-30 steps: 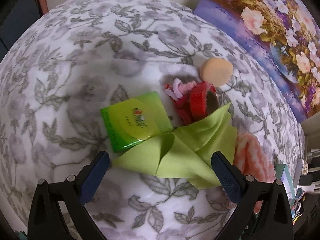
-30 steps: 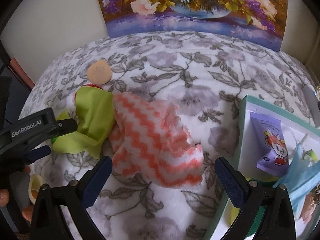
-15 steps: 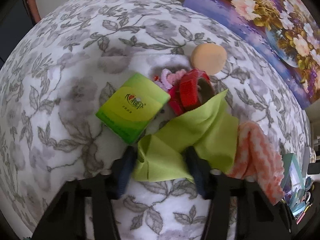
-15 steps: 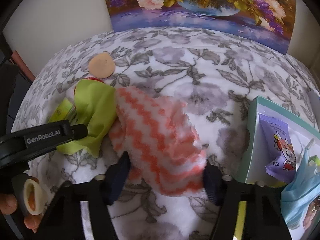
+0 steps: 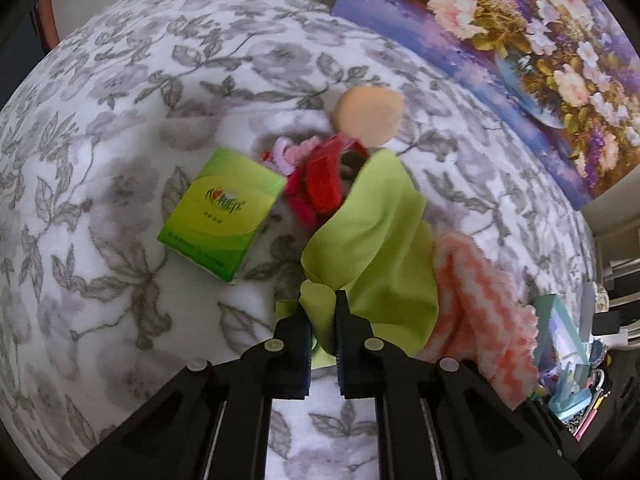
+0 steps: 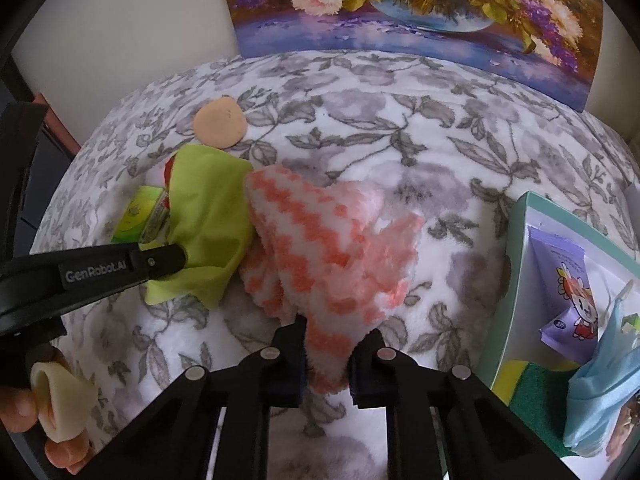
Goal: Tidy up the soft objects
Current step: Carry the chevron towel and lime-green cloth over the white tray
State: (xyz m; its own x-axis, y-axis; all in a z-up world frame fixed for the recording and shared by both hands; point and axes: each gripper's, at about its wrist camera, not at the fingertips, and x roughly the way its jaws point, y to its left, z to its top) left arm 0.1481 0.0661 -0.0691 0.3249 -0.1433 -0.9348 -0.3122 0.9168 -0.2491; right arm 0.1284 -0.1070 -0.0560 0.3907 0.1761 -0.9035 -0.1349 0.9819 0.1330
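My left gripper (image 5: 323,320) is shut on the near corner of a lime green cloth (image 5: 380,248), which drapes over red and pink knitted items (image 5: 316,176). The cloth also shows in the right wrist view (image 6: 208,216), with the left gripper (image 6: 176,256) on it. My right gripper (image 6: 326,344) is shut on the near edge of a fluffy orange-and-white zigzag towel (image 6: 320,248), which lies beside the green cloth and also shows in the left wrist view (image 5: 480,300).
A green tissue pack (image 5: 220,212) lies left of the cloth. A peach round pad (image 5: 368,114) sits behind the knitted items. A teal box (image 6: 516,280) with a purple packet, a blue mask and a sponge stands at the right. A flower painting (image 6: 400,4) leans at the back.
Both grippers were open a second ago. Each moved forward and closed: the left on the green cloth, the right on the zigzag towel, which is now bunched and lifted at the near edge.
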